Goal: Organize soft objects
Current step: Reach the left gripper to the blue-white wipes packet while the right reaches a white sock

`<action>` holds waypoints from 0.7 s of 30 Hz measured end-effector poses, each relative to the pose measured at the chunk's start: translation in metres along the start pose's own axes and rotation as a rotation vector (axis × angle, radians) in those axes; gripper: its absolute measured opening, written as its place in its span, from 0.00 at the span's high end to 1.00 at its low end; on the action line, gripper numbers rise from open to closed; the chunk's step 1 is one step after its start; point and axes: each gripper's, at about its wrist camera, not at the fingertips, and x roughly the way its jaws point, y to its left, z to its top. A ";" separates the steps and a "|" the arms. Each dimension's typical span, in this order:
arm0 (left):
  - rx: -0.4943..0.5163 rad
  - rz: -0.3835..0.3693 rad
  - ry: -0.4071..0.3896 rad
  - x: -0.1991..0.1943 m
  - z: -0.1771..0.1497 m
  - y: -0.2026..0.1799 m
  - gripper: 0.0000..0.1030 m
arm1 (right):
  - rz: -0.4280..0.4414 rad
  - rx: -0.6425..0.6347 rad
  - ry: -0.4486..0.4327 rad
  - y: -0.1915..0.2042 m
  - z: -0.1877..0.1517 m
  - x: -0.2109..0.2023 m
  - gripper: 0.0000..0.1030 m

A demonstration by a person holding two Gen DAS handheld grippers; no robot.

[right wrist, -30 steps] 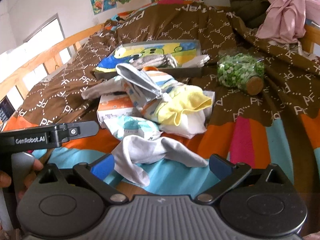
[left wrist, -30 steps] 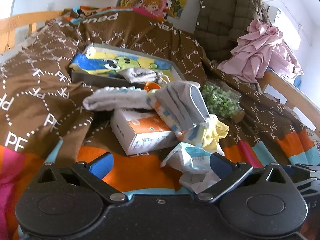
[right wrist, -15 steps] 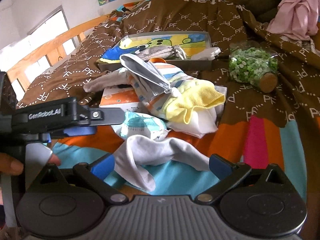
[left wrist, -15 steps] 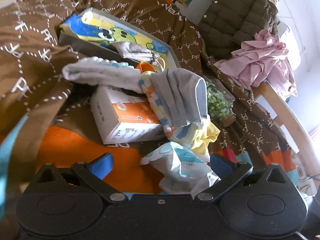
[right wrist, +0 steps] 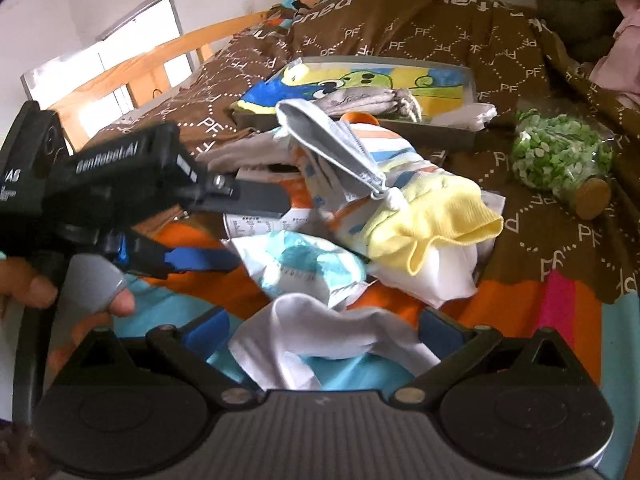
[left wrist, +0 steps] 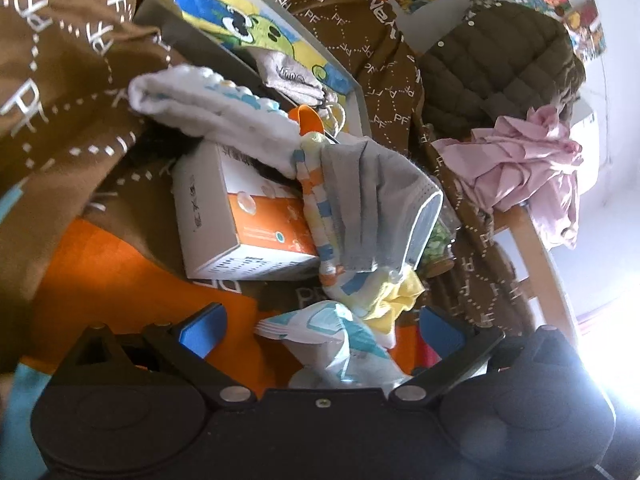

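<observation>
socks and cloths lie heaped mid-frame on your bed. your left tool [left wrist: 322,330] is spread wide and grips nothing; the white-and-teal packet [left wrist: 340,344] sits between its blue tips at lower centre. your right tool [right wrist: 324,330] is equally wide and empty, the white sock [right wrist: 320,336] lying between its tips. above them, the yellow sock [right wrist: 432,220] is near the orange box [left wrist: 244,216].

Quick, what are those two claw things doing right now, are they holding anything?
Left hand-held gripper: open, holding nothing, a teal-printed packet between its fingers.
Right hand-held gripper: open, holding nothing, a white cloth between its fingers.
</observation>
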 end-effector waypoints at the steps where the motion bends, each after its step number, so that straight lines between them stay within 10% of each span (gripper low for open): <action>1: -0.014 -0.011 0.003 0.001 0.001 0.001 0.02 | -0.002 0.000 0.003 0.000 0.000 0.000 0.00; 14: -0.091 -0.039 0.063 0.013 -0.003 0.000 0.25 | -0.029 0.030 0.063 -0.003 -0.005 0.009 0.15; 21: -0.145 0.002 0.058 0.013 -0.005 0.012 0.56 | -0.035 0.054 0.080 -0.006 -0.005 0.010 0.37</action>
